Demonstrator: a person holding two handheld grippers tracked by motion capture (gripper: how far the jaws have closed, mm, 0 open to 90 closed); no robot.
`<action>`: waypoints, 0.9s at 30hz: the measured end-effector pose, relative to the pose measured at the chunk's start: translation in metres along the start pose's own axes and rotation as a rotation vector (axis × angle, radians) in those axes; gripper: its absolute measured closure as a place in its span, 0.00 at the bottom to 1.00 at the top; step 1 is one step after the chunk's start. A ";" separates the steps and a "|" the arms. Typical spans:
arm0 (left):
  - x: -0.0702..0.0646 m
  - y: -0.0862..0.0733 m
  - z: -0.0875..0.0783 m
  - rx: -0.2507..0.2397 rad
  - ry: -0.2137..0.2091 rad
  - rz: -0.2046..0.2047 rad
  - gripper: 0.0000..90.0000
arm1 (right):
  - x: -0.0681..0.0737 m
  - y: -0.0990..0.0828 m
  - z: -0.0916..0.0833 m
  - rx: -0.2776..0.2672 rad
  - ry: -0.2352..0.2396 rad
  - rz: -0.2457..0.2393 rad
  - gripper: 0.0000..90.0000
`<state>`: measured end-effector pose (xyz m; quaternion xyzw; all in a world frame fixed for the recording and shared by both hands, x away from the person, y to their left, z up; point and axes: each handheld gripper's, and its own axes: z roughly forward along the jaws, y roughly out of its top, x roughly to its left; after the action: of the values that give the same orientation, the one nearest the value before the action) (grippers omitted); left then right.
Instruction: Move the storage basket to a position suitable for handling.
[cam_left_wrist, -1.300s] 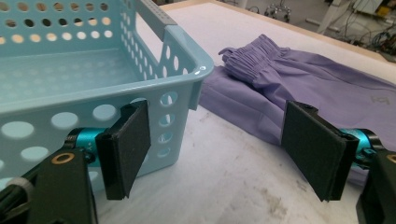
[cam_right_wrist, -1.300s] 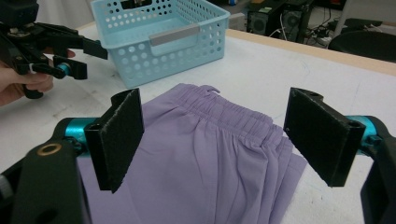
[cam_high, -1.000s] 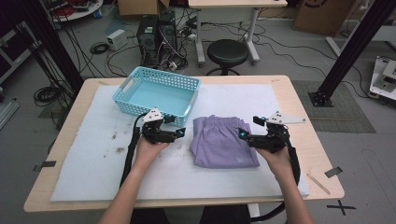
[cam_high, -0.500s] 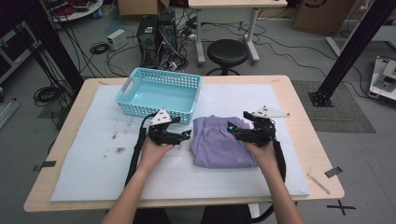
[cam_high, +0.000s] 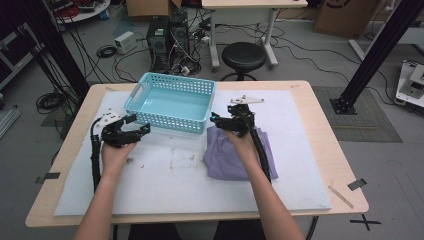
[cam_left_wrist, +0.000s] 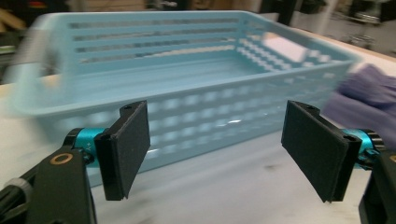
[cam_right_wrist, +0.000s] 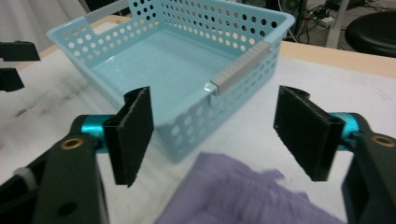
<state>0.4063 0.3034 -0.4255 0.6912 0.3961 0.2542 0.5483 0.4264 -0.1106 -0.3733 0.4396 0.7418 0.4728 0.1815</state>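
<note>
Both hands have shifted left since the earlier frame; the cloth and basket lie where they were. Now the left gripper (cam_high: 141, 131) sits near the basket's (cam_high: 172, 118) left front corner, jaws wide apart with nothing between them, facing its side wall. Next comes the basket, empty. Right of it, the right gripper (cam_high: 216, 120) hovers over the far edge of the folded purple cloth (cam_high: 225, 160); its jaws have just been closing a little but stand apart, gripping nothing.
</note>
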 end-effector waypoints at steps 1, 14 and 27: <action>0.008 -0.002 -0.003 -0.005 0.020 -0.009 0.26 | 0.001 0.002 0.005 0.009 -0.005 0.006 0.37; 0.052 0.001 0.027 0.152 0.019 -0.054 0.26 | 0.004 0.015 0.063 0.164 -0.038 0.081 0.52; 0.021 0.011 0.052 0.110 -0.067 -0.011 0.30 | -0.030 0.023 0.054 0.164 -0.119 0.099 0.76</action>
<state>0.4619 0.2909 -0.4312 0.7264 0.3947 0.2055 0.5237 0.4910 -0.1027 -0.3840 0.5161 0.7434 0.3921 0.1652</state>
